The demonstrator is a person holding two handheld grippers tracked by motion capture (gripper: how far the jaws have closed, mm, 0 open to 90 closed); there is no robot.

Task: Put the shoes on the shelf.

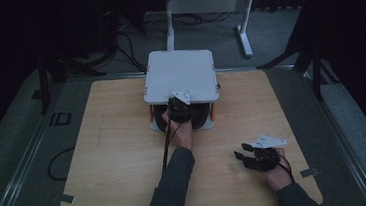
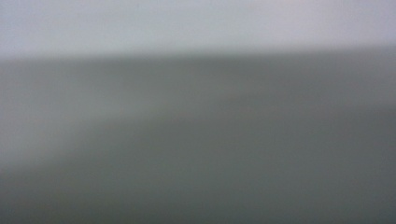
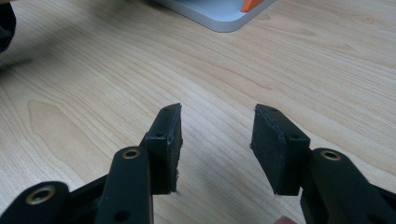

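A white box-like unit with a flat white lid (image 1: 181, 75) stands at the far middle of the wooden table (image 1: 110, 159). Its front is dark and open, with orange pieces (image 1: 212, 111) at the sides. My left gripper (image 1: 179, 111) reaches into that dark front under the lid; its jaws are hidden there. The left gripper view is a grey blur. My right gripper (image 1: 244, 156) rests low over the table at the near right, open, with bare wood between its pads (image 3: 167, 140). The unit's pale corner (image 3: 219, 16) and an orange piece (image 3: 252, 4) lie beyond it.
A white stand (image 1: 244, 27) rises behind the table on the floor. Black cables run on the floor at the back (image 1: 125, 43) and at the left (image 1: 56, 164). Dark tripod legs (image 1: 44, 85) stand at both sides. Tape tabs (image 1: 308, 173) mark the near corners.
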